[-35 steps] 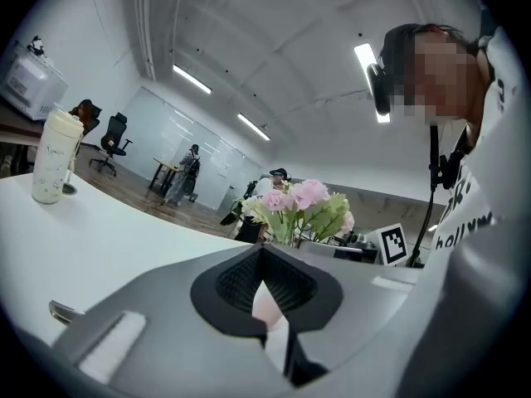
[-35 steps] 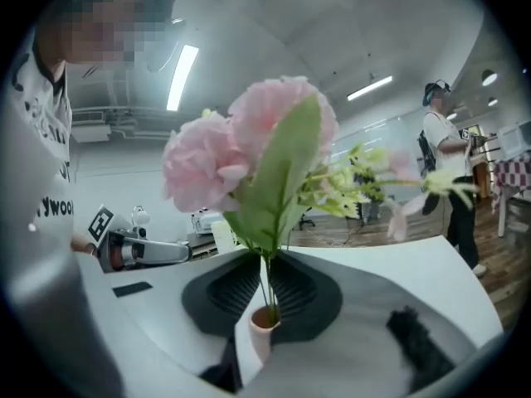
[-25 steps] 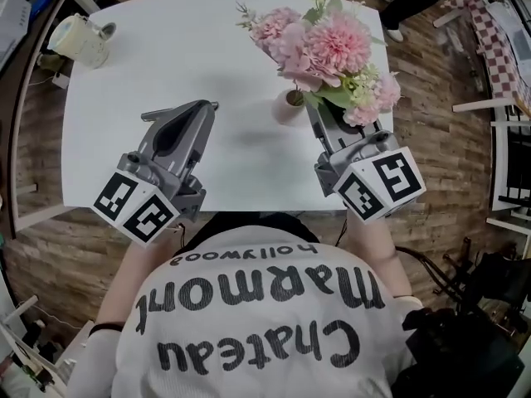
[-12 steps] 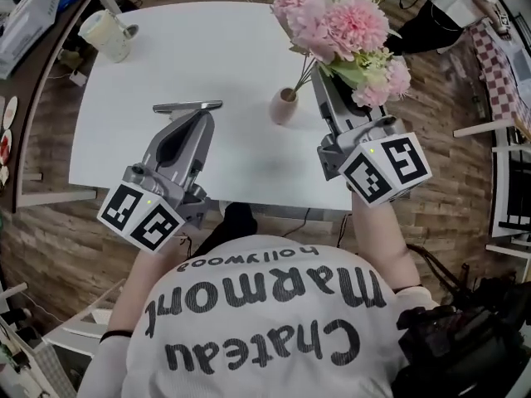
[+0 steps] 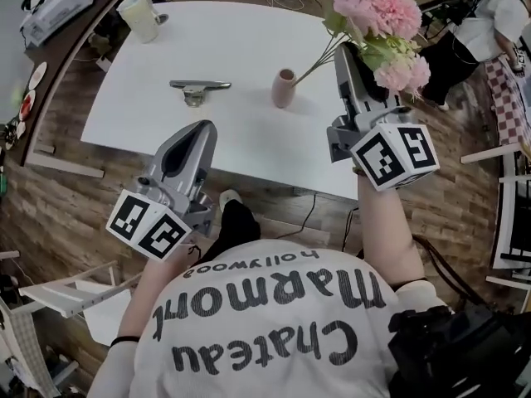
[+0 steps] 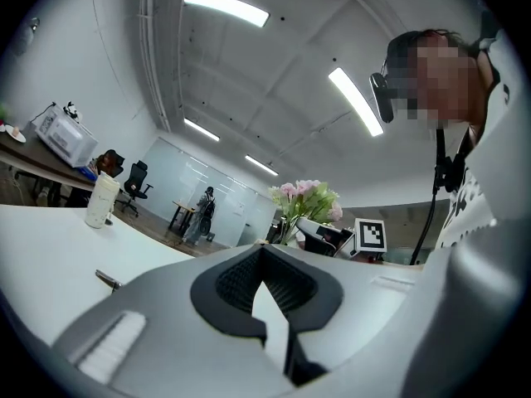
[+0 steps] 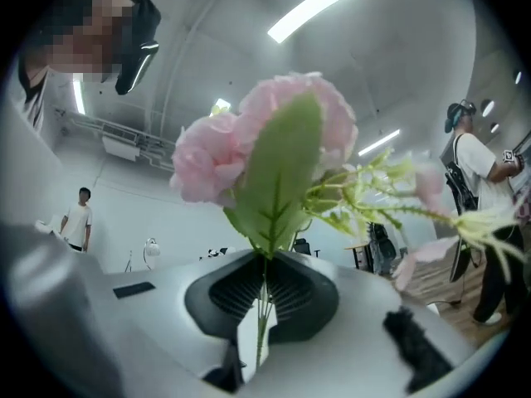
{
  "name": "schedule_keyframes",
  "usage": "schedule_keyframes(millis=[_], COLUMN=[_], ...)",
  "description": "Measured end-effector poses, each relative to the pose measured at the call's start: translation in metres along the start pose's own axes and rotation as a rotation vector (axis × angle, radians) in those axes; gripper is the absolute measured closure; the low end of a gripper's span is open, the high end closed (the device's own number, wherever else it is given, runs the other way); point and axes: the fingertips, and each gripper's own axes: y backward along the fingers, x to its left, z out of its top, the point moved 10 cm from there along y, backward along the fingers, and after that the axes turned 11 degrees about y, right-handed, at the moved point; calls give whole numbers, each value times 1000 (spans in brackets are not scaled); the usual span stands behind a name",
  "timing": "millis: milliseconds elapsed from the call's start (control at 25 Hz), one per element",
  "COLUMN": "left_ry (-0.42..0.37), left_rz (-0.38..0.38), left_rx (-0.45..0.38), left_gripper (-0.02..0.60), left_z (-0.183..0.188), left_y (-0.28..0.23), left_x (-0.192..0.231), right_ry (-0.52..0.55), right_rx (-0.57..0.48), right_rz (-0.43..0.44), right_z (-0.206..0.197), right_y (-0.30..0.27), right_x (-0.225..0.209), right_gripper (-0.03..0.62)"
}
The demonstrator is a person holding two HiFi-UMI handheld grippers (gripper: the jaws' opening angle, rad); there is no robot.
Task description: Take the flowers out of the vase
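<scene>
Only the right gripper view shows the right gripper (image 7: 264, 264) clamped on the thin green stems of the flowers (image 7: 265, 148), while the head view shows it held high at upper right, stems slanting down toward the mouth of the vase (image 5: 284, 88) on the table (image 5: 232, 40), and the left gripper (image 5: 202, 129), closed and empty, low at left over the table's near edge.

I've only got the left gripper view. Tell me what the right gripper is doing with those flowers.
Observer: The right gripper is shut on the green stems of the flowers.
Operator: Report where the vase is.
Observer: The vase stands upright on the white table, left of that gripper in the head view.
Operator: Say whether the stems are out.
Observer: Cannot tell; they slant down to the vase's mouth.
</scene>
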Motion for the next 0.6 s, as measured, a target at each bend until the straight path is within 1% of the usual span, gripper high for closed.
schedule_keyframes(millis=[160, 320, 480, 600], left_ry=[-15, -18, -6, 6], left_rz=[21, 30, 44, 36], left_rx=[-27, -55, -44, -33], left_gripper=[577, 577, 577, 577], left_z=[-22, -48, -60, -60], left_y=[25, 55, 70, 75], left_x=[-33, -61, -80, -89], right_ry=[-25, 5, -14, -42], right_rx=[-24, -21, 1, 26], right_rz=[34, 79, 97, 98], right_z=[10, 15, 14, 17], right_y=[42, 86, 115, 129], right_x=[6, 26, 41, 48], right_gripper=[571, 571, 571, 571])
